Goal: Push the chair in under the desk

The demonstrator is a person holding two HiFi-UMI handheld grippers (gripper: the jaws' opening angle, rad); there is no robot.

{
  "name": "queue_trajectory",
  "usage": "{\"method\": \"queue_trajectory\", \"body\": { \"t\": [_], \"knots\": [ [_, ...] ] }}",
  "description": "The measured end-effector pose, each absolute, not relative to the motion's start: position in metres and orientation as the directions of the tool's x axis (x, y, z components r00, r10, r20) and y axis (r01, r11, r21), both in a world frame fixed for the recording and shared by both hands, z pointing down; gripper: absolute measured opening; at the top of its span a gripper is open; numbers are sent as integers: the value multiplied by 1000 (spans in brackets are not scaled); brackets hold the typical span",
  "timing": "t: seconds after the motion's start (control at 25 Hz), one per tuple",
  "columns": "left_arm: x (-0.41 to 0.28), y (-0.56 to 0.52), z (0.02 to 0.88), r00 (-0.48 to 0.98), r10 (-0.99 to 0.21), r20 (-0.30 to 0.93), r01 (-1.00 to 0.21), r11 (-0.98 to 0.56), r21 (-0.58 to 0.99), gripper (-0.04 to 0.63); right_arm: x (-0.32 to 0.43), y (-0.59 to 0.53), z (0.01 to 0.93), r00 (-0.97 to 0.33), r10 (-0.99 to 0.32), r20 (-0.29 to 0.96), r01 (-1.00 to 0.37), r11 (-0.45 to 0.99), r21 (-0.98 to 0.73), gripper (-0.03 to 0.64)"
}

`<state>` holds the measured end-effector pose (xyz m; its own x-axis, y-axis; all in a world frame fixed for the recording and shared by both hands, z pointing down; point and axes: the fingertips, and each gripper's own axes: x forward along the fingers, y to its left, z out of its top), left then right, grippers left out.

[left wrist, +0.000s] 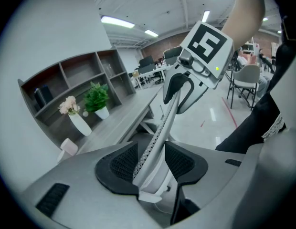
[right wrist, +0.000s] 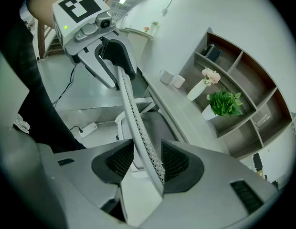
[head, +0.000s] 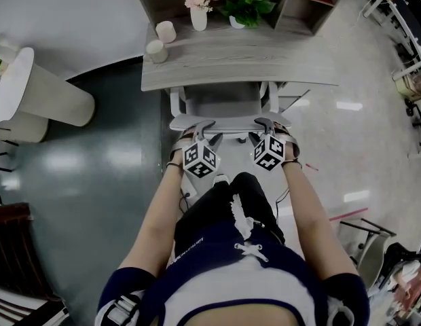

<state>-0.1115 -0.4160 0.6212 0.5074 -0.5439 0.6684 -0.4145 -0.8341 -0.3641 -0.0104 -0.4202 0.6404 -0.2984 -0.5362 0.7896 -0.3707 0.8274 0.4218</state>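
Gleaming pale floor [head: 373, 128] meets a darker patch [head: 108, 161], perhaps matting, beside desk [head: 265, 63].

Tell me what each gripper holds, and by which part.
The left gripper and right gripper each clamp the chair by its mesh backrest's top edge.

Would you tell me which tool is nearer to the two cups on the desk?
Left. The left tool grips the left end of the chair back, nearly in line with the cups; the right tool grips its right end, farther across.

Chair [head: 221, 106] seat front under the desk [head: 265, 60], its base out of sight.
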Motion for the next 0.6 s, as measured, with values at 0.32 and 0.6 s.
{"method": "queue_trajectory", "body": {
  "t": [0.32,0.6],
  "knots": [
    [-114,-408,608,568,-404,717,-470,-874,-121,185,-13,-406,624,-331,-521,787,-469,814,342,158],
    [-116,-410,525,703,-556,444,-638,-769,47,23,-30,-392,539,-529,-661,533,-750,657,70,33]
  ]
}}
